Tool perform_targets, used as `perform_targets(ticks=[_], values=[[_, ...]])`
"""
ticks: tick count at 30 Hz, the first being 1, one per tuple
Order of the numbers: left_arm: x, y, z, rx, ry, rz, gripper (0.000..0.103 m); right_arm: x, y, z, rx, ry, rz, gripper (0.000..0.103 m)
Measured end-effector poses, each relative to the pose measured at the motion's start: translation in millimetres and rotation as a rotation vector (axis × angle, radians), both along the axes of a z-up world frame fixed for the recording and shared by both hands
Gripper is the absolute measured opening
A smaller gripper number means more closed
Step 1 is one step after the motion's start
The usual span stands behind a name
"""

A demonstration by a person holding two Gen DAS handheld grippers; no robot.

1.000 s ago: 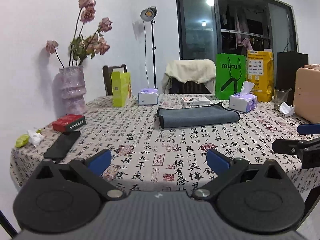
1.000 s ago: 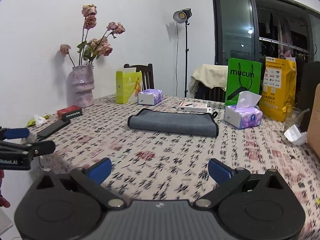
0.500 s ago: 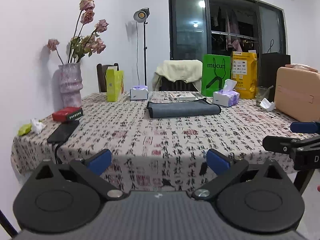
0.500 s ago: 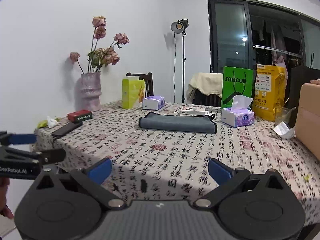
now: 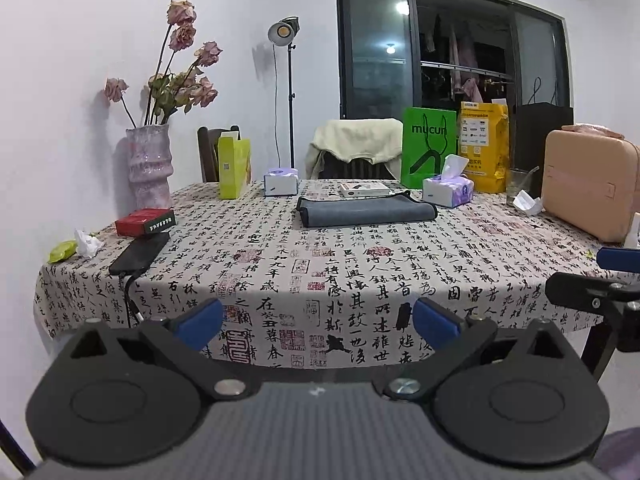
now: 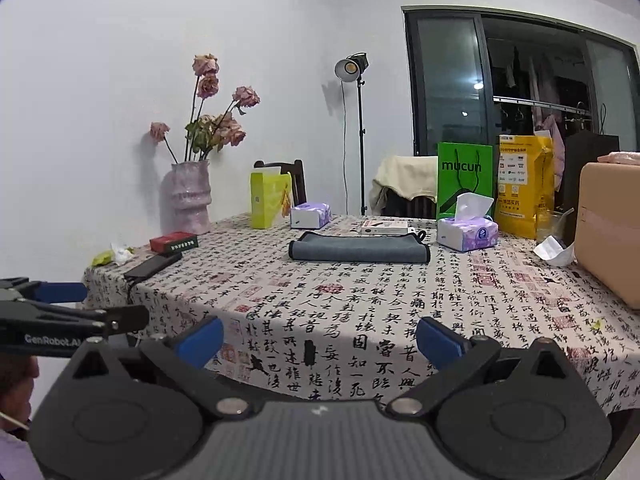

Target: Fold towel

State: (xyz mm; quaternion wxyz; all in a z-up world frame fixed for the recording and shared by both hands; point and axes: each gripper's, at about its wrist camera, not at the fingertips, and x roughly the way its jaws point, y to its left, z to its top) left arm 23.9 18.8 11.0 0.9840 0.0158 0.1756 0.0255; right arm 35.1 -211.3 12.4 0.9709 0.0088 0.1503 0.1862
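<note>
A grey towel lies folded flat on the far half of the calligraphy-print tablecloth; it also shows in the right wrist view. My left gripper is open and empty, held off the table in front of its near edge. My right gripper is open and empty, also in front of the near edge, far from the towel. The right gripper shows at the right edge of the left wrist view. The left gripper shows at the left edge of the right wrist view.
On the table: a vase of dried roses, red box, black phone, yellow-green box, two tissue packs, green bag, yellow bag, glass, pink case. Chairs stand behind.
Both grippers have pulled back from over the table to in front of its near edge. The towel has not moved. Both stay open.
</note>
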Motion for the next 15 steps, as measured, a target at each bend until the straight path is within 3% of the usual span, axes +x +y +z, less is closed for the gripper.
perform_targets(ticks=[15], values=[[-10.0, 0.3, -0.8, 0.011, -0.019, 0.010, 0.103, -19.3, 6.5, -6.0, -0.035, 0.018, -0.005, 0.103]])
